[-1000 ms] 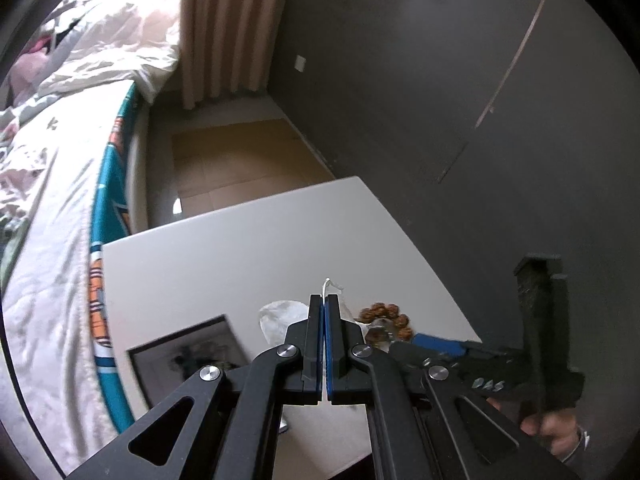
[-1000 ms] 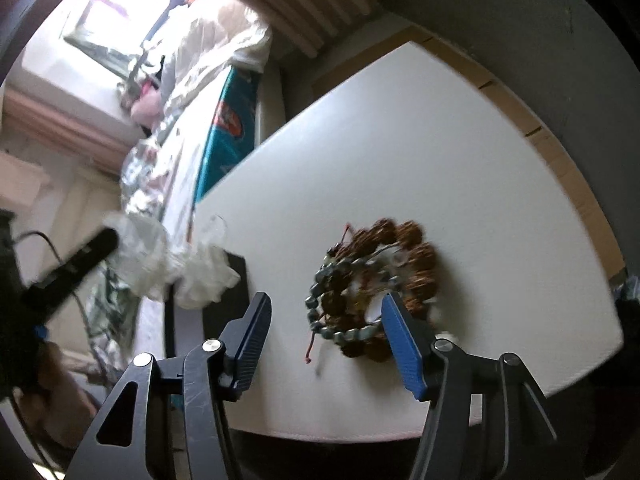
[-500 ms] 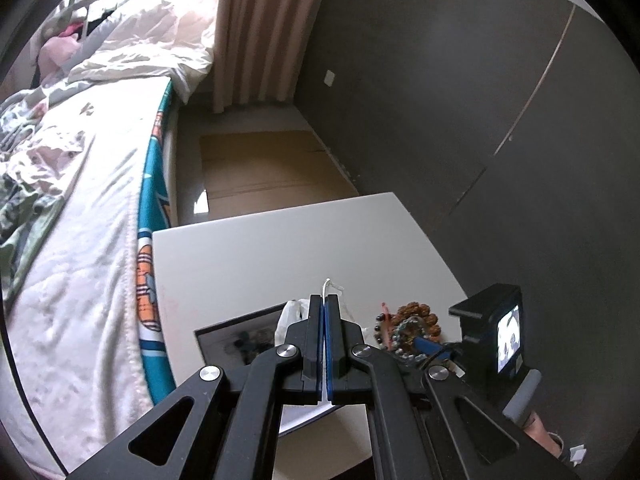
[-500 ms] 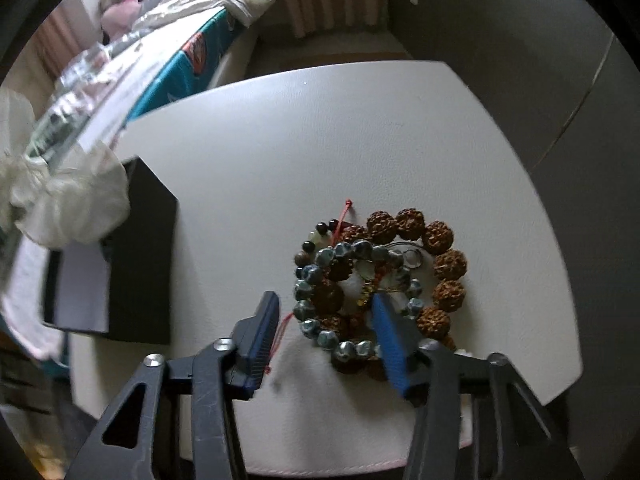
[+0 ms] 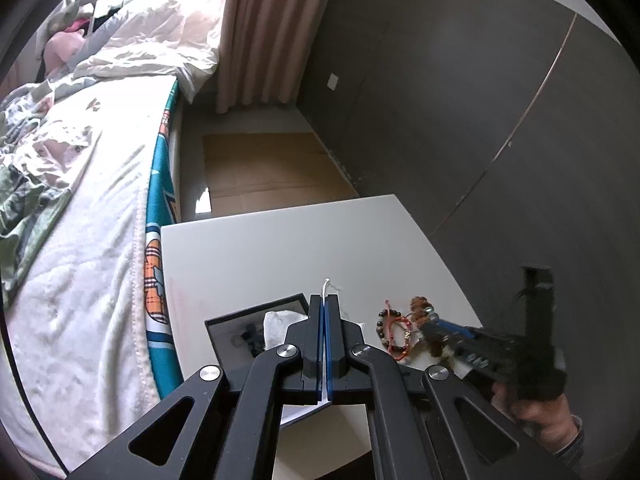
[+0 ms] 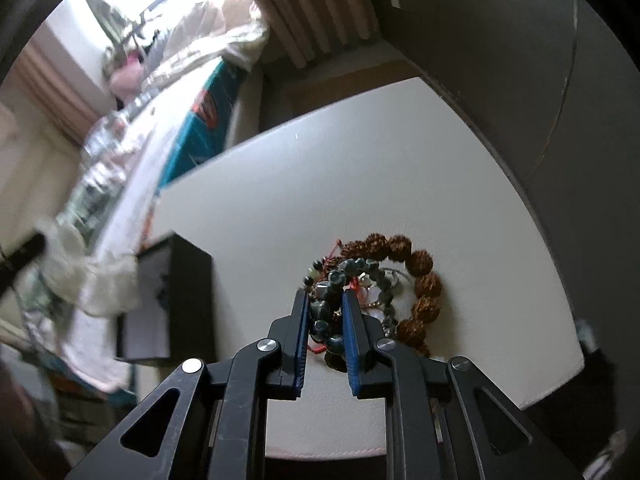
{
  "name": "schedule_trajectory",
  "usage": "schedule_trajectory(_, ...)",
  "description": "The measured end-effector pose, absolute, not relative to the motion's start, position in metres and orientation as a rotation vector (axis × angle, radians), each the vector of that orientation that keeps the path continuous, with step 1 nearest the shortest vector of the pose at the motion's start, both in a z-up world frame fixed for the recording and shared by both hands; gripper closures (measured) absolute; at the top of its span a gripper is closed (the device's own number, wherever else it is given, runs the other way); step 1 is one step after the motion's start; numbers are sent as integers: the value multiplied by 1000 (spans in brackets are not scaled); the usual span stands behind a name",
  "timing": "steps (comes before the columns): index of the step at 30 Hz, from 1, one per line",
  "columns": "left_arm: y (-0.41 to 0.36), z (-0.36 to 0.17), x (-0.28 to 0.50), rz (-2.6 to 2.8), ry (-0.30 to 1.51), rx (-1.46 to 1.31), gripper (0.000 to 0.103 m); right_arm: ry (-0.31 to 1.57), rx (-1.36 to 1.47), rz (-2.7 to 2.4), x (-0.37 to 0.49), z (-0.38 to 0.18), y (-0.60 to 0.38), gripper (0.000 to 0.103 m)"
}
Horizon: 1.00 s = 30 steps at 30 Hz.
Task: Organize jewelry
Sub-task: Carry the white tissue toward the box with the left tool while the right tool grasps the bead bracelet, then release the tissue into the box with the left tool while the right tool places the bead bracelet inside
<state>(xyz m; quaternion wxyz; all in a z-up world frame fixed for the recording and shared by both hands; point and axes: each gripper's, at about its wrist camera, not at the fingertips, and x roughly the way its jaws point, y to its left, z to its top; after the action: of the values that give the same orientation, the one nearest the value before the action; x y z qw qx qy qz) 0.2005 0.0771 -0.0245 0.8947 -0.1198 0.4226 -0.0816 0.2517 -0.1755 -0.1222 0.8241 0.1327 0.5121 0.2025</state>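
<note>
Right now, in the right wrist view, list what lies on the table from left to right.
Black box → green bead bracelet between the right gripper's jaws → brown bead bracelet.

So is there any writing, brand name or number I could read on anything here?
None that can be read.
The teal bedsheet edge carries an orange plaid picture, no legible letters.
The black box has a pale panel with dark marks, too blurred to read.
The bead bracelets and white table show no text.
</note>
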Motion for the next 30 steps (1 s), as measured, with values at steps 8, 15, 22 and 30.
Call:
schedule_trajectory(8,82,-24,192,-151,884,-249,103,1087,476,550,263,-119,-192,86)
schedule_trajectory(15,92,-43,194,-135,923,-277,103,1131,447,539,272,-132,-170,86)
schedule_trajectory(22,92,-52,196,-142,940,-288,103,1241,453,562,275,-172,-148,86)
schedule_trajectory(30,92,-56,198,-144,950,-291,103,1282,519,578,280,-187,-153,85)
